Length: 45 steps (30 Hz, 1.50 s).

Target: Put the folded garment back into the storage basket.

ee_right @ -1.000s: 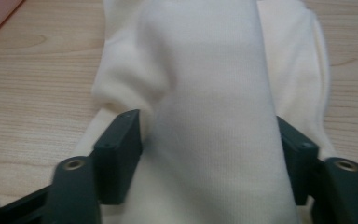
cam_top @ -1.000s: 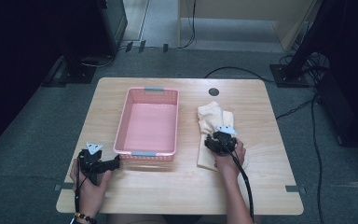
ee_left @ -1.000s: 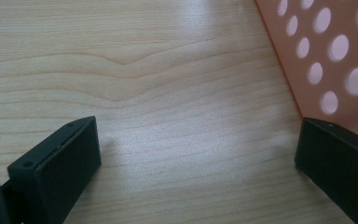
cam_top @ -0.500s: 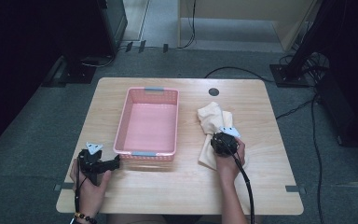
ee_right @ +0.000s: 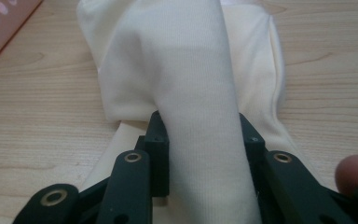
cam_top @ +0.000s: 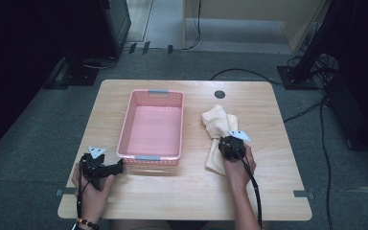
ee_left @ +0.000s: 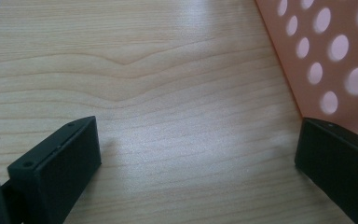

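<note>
Looking down from the high view, you have a wooden table (cam_top: 182,189) with a pink basket (cam_top: 152,125) standing left of centre, long side running near to far. A cream cloth (cam_top: 217,123) lies crumpled just right of the basket, apart from it, stretched from mid-table toward the near edge. Your right gripper (cam_top: 232,143) sits on the near part of that cloth, jaws pointing far, your right hand (cam_top: 239,168) behind it, cable trailing to the near edge. Your left gripper (cam_top: 106,168) rests near the left near corner of the basket, jaws pointing right at the basket's near wall, your left hand (cam_top: 92,184) holding it. A small dark round cap (cam_top: 219,94) sits in the tabletop, far of the cloth.

Left gripper view: your left gripper (ee_left: 196,154) has its jaws spread wide with bare wood (ee_left: 168,93) between them, nothing held. The perforated pink wall of the basket (ee_left: 326,60) stands right by one jaw; whether they touch, cannot tell.

Right gripper view: your right gripper (ee_right: 201,135) jaws have just been closing and now clamp a raised fold of the cloth (ee_right: 196,79), fabric bunched between the pads and running up over them. The rest of the cloth spreads flat on the table beyond. A corner of the basket (ee_right: 2,23) shows far left. A fingertip (ee_right: 356,172) shows at the near right edge.
</note>
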Available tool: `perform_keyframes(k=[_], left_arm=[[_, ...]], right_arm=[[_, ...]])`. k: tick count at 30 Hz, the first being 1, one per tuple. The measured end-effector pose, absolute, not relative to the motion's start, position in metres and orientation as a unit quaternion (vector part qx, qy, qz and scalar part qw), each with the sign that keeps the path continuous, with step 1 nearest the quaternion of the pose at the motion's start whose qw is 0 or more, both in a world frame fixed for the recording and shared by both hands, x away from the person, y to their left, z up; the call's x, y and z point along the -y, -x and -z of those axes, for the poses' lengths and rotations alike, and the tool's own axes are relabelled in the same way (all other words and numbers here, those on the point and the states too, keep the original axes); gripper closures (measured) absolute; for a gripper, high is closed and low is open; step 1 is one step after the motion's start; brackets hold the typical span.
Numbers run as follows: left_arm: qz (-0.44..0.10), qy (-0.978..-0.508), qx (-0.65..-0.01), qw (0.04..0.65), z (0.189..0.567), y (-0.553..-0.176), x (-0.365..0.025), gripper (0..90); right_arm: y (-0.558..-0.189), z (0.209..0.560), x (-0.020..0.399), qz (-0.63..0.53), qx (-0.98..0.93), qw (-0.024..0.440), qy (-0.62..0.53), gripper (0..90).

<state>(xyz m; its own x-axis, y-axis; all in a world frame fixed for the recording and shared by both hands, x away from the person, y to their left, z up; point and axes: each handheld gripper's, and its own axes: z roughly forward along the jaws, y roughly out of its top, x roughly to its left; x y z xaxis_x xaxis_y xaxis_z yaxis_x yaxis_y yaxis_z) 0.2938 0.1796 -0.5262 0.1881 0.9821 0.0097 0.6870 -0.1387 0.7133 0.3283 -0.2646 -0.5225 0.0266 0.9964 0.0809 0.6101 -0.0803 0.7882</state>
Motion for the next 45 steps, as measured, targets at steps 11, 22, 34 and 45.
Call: perform_keyframes(k=[11,22,34,45], left_arm=[[-0.25,-0.712,-0.586,0.295,0.526,-0.294,-0.18,0.1],[-0.25,-0.712,-0.586,0.295,0.526,-0.294,-0.18,0.1],[-0.25,-0.711,-0.586,0.296,0.526,-0.294,-0.18,0.2],[-0.25,-0.711,-0.586,0.297,0.526,-0.294,-0.179,0.1]], right_arm=[[-0.322,0.494,0.26,-0.351,-0.596,0.31,-0.652,66.7],[-0.316,0.44,0.247,-0.371,-0.602,0.317,-0.632,66.7],[-0.321,0.407,0.223,-0.384,-0.614,0.31,-0.616,66.5],[-0.326,0.391,0.187,-0.403,-0.63,0.297,-0.593,66.4]])
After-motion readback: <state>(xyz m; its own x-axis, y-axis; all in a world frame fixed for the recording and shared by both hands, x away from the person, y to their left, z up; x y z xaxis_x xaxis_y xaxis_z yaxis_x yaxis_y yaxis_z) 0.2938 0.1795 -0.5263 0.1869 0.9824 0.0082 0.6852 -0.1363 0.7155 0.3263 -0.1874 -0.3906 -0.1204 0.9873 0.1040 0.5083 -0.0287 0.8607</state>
